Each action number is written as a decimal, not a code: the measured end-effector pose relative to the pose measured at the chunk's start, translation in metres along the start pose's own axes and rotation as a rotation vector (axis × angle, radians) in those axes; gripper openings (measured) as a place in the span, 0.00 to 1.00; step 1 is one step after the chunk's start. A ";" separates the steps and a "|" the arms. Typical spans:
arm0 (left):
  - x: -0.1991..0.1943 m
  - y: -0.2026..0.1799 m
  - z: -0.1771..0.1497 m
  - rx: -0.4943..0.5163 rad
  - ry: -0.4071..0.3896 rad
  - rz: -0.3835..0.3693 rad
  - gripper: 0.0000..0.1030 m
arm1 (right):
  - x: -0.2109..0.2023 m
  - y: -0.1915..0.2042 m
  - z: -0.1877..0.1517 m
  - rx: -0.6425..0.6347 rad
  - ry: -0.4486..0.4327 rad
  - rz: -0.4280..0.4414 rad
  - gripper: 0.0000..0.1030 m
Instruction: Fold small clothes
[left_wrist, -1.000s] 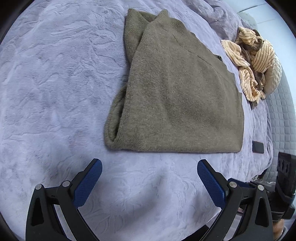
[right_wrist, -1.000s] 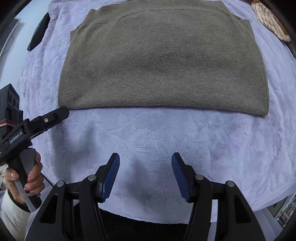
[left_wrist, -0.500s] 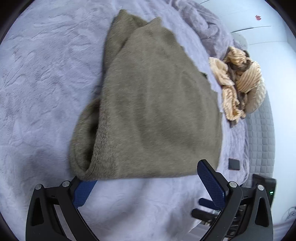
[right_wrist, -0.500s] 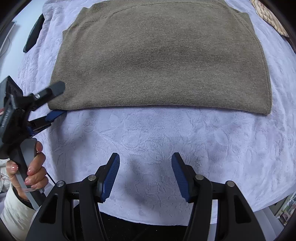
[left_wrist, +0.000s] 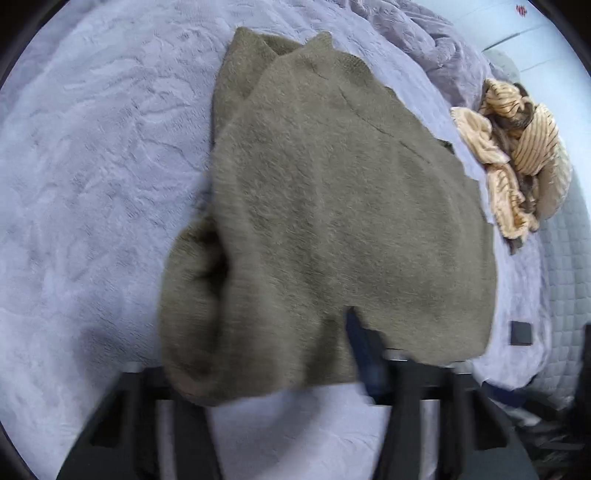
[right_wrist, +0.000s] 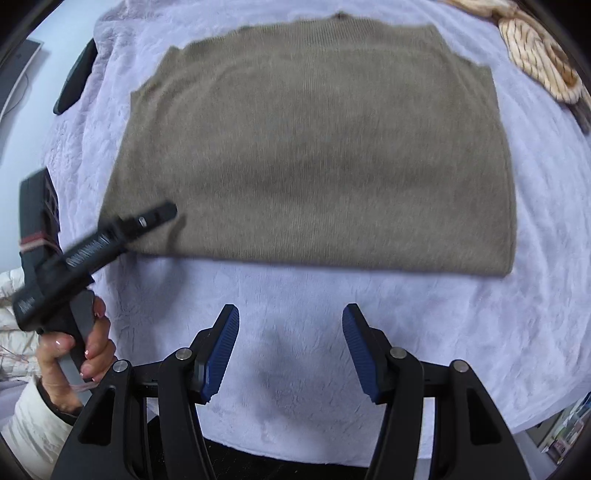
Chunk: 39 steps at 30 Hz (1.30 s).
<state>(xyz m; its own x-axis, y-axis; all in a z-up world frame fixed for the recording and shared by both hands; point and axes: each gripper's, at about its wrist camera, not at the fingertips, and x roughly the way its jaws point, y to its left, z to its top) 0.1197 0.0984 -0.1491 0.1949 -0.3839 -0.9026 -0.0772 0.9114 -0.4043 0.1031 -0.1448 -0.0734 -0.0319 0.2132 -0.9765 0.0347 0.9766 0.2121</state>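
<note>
Your left claw (right_wrist: 155, 218) sat at the near left corner of the olive sweater (right_wrist: 314, 147), ready to lift it; blur and cloth hid its grip, so I cannot tell. Your right claw (right_wrist: 288, 347) waited wide open and empty, the sweater's hem lying flat just ahead on the blanket (right_wrist: 546, 229).

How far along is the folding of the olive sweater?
Done: the sweater lies as a flat rectangle, sleeves tucked in. In hand: the left gripper is at its near left corner, grip unclear. Left: the right gripper waits open; the striped garment is untouched.
</note>
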 end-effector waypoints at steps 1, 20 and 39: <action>0.001 0.001 0.001 0.013 -0.002 0.021 0.15 | -0.006 0.002 0.006 -0.010 -0.017 -0.001 0.60; -0.010 -0.075 -0.047 0.598 -0.269 0.361 0.11 | 0.041 0.209 0.194 -0.492 0.286 -0.015 0.76; -0.005 -0.084 -0.046 0.639 -0.283 0.367 0.11 | 0.117 0.247 0.185 -0.634 0.376 -0.351 0.20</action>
<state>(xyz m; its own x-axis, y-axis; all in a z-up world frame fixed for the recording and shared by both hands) 0.0798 0.0166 -0.1176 0.5138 -0.0677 -0.8552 0.3754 0.9141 0.1532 0.2930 0.1161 -0.1428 -0.2732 -0.2230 -0.9358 -0.6076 0.7941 -0.0119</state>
